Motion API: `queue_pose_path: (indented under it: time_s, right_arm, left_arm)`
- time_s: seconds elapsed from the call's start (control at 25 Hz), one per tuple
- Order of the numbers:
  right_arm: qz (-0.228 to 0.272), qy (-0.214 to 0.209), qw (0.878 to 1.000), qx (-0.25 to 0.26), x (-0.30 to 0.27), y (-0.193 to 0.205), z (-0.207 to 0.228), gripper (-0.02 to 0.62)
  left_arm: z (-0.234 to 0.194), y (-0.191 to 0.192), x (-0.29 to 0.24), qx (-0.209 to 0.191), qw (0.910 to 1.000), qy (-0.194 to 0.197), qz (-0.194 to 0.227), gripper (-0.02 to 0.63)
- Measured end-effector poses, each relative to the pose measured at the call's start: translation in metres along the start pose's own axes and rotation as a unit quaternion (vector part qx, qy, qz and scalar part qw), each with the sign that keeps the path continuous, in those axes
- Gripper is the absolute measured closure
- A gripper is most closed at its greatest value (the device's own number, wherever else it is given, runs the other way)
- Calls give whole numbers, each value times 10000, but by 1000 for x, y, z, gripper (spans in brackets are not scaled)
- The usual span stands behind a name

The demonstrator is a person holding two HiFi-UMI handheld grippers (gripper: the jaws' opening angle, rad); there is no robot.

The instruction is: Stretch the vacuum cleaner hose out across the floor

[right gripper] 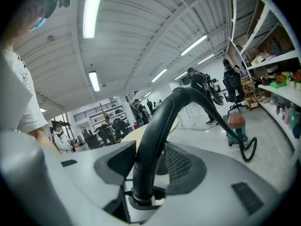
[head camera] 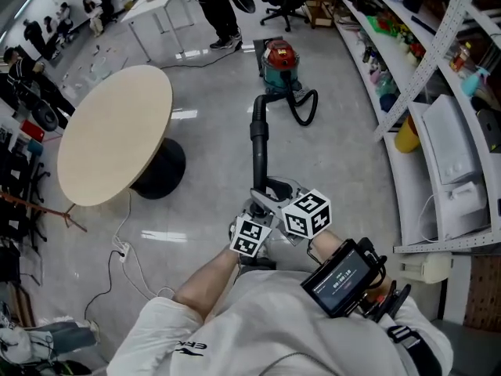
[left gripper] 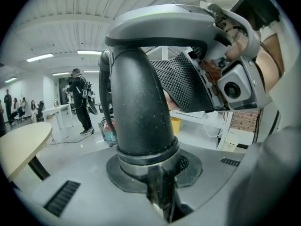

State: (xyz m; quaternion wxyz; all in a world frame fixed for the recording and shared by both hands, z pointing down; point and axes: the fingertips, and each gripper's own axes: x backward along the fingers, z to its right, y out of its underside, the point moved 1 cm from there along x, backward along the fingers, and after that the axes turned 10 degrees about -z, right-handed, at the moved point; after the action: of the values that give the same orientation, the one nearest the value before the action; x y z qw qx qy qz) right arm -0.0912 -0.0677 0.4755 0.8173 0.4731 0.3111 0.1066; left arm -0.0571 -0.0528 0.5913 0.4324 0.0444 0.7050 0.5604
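So from where I'm standing, the person has the hose by its stiff black handle end, held up in front of them. The rest runs away across the floor to the red vacuum cleaner over by the shelving, with a slack loop lying right beside the canister. The left gripper has its jaws clamped round the curved tube just above a metal collar, and the right gripper has its jaws closed on the same tube close by. Honestly that rigid bend looks like the right place to hold, since the ribbed part near the canister would probably just squash and flop. I'd guess the hose itself is light and springy, but the smooth plastic could twist in the jaws. The canister will likely drag or roll if pulled hard, and the round table sits off to the left.
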Motion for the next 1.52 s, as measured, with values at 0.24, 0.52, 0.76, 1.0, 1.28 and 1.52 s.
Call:
queue_pose_path:
  time_s: [0.24,0.52,0.76,1.0,1.28,1.52]
  right_arm:
    - [-20,-196,9996,184,63,34,-16,419]
    - [-61,-471,9985,262,124,69,-37,419]
    - [-119,-701,9973,193,142,89,-57,419]
    - [-113,-736,9971,134,144,99,-76,419]
    - [-113,-528,9984,148,129,113,-112,419]
    - [-68,-245,9996,110,120,126,-155,419]
  left_arm:
    - [73,-2,3,149,9996,-209,75,540]
    - [146,0,12,386,9984,-399,51,541]
    - [174,14,28,522,9973,-513,-102,541]
    - [183,27,45,562,9969,-527,-149,541]
    - [185,53,75,555,9978,-349,-51,541]
    - [191,77,114,438,9990,-86,45,540]
